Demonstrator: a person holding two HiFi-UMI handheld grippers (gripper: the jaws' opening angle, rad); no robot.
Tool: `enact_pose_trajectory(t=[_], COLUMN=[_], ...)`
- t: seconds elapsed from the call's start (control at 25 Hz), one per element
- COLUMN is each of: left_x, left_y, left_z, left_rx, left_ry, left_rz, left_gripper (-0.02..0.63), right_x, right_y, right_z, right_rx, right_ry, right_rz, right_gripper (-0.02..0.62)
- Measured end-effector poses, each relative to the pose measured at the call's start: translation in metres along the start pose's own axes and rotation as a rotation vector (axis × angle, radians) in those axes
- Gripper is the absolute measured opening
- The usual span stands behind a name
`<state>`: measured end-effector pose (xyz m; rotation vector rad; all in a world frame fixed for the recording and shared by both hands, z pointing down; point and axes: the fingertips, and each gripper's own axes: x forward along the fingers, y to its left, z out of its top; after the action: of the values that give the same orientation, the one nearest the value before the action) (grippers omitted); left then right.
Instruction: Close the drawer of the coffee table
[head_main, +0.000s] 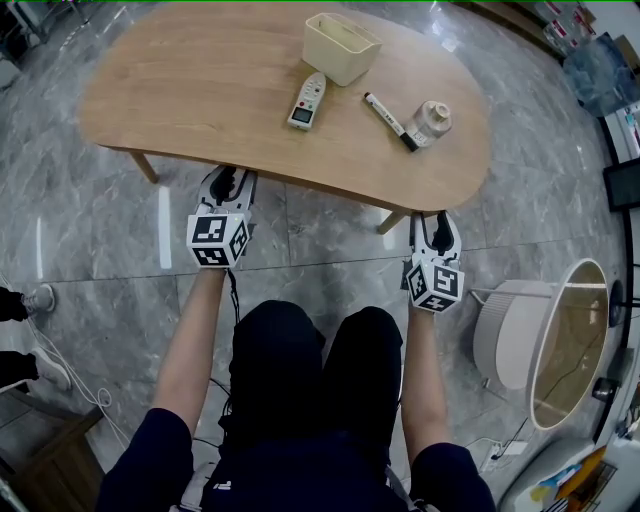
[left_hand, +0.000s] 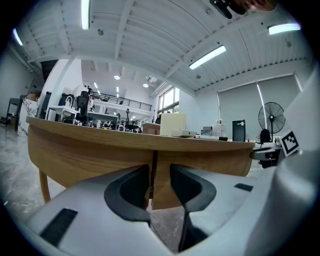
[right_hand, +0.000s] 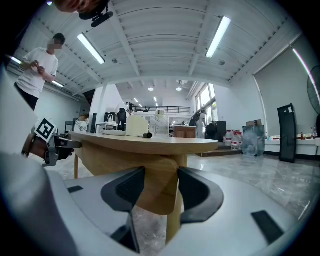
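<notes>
The wooden coffee table (head_main: 200, 90) stands before me, and no drawer juts from its near edge in the head view. In the left gripper view a vertical seam (left_hand: 152, 172) splits the panel under the tabletop. The drawer front (left_hand: 215, 162) to its right looks level with the wood on its left. My left gripper (head_main: 228, 180) (left_hand: 160, 186) is open and empty, its tips at that edge, apart from the wood. My right gripper (head_main: 437, 222) (right_hand: 161, 187) is open and empty too, facing the table's rounded right end (right_hand: 155, 175) and a leg (right_hand: 173, 220).
On the tabletop are a cream box (head_main: 342, 47), a small handheld device (head_main: 307, 101), a black-capped marker (head_main: 390, 121) and a small jar (head_main: 432, 122). A round white side table (head_main: 540, 345) stands at my right. A person's shoes (head_main: 35, 298) are at the left.
</notes>
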<state>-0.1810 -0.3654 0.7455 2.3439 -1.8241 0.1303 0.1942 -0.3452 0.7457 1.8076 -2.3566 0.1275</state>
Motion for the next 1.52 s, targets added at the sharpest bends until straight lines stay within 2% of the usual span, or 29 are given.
enact_pose_trajectory(t=[0.28,0.48,0.72,1.04,1.28,1.44,1.52], left_x=[-0.008,-0.031,-0.070,-0.128,-0.161,-0.180,-0.187], left_y=[-0.011,-0.023,-0.032,-0.048,-0.056,-0.057,-0.057], left_z=[0.001,-0.005,-0.010,-0.004,-0.003,-0.005,-0.002], left_rx=[0.011,-0.003,-0.013,0.021,-0.007,-0.018,-0.017], left_ry=[-0.004,0.002,0.008,-0.009,-0.020,-0.011,-0.019], left_rz=[-0.036,-0.064,-0.083,-0.087,-0.071,-0.051,-0.038], left_gripper=[0.138,0.140,0.140,0.140,0.138,0.134,0.093], right_x=[-0.009,-0.034,-0.076,-0.126,-0.148,-0.163,-0.168], right_y=[0.001,0.013,0.038,0.053,0.058,0.061,0.061], right_z=[-0.003,-0.005,0.002,0.010,0.000,0.007,0.013], right_rx=[0.010,0.005,0.000,0.009,0.016,0.014,0.020], right_ry=[0.001,-0.012,-0.037,-0.066,-0.064,-0.103,-0.121], right_rz=[-0.004,0.026,0.067,0.089,0.104,0.106,0.096], right_gripper=[0.227,0.227,0.227,0.227,0.224,0.142,0.105])
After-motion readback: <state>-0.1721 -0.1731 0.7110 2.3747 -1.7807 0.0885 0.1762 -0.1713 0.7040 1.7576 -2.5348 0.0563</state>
